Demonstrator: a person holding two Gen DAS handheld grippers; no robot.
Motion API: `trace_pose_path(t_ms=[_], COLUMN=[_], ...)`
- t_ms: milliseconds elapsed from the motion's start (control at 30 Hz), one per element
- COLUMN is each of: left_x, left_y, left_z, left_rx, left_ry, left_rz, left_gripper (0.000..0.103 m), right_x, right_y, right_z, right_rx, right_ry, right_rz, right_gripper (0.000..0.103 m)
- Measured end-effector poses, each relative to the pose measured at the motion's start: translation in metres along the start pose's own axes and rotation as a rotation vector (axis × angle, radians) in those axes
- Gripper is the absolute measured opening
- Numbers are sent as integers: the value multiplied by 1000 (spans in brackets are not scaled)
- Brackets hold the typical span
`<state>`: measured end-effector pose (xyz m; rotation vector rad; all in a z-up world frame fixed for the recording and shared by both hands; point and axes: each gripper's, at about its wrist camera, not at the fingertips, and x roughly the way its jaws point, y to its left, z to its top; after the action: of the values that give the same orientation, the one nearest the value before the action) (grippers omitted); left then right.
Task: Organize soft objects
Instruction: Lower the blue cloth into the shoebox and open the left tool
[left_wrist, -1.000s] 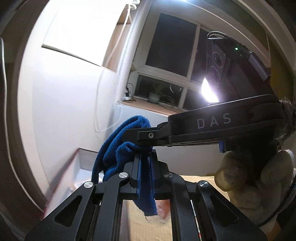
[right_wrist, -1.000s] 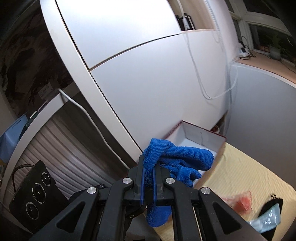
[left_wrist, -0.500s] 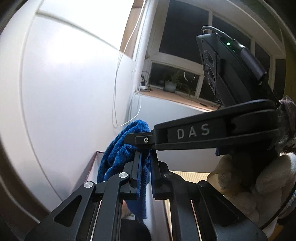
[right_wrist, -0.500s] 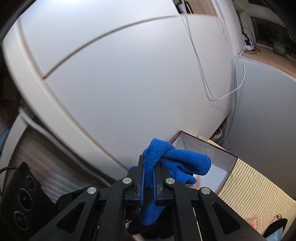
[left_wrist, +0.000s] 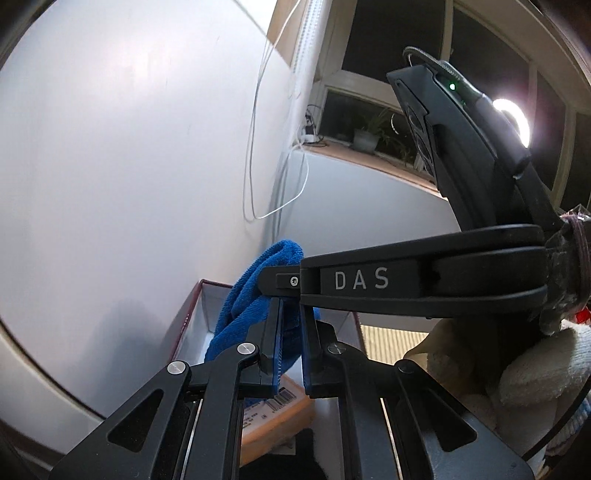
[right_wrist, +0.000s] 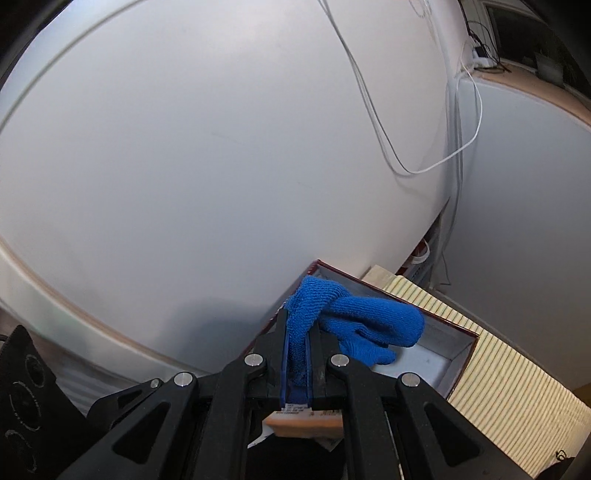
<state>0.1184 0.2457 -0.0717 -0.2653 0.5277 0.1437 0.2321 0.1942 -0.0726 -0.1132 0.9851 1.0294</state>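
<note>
Black gripper (left_wrist: 291, 332) arms are showing silver screws and "DAS" lettering; a cream knitted glove (left_wrist: 517, 373) is covering the hand.

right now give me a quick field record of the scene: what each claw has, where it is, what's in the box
left claw: shut on blue cloth
right claw: shut on the same cloth
cloth: bunched between both claws, hanging above the open box, not yet laid down
box: dark red rim, white inside, against the white wall
in box: orange pack with a barcode label; something black beside it, unclear
beside box: striped yellow mat
</note>
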Motion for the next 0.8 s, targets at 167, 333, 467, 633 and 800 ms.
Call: trace_pose_path(t_ms=[167, 333, 467, 633, 800], left_x=[8, 6, 0, -14, -32], left_y=[-1, 2, 5, -4, -23], left_z=[2, 1, -3, -6, -8], left_rx=[-4, -40, -64, -54, -27], left_ry=[36, 62, 79, 70, 51], left_rz=[2, 11, 9, -2, -35], left_gripper=[23, 62, 62, 63, 63], right_x=[4, -13, -27, -50, -89], right_y=[-12, -17, -20, -23, -21], right_z=[4, 4, 4, -4, -23], right_rx=[39, 54, 72, 76, 44], right_ry=[14, -50, -60, -73, -90], right_rz=[-32, -67, -71, -85, -117], right_gripper=[20, 64, 64, 64, 66])
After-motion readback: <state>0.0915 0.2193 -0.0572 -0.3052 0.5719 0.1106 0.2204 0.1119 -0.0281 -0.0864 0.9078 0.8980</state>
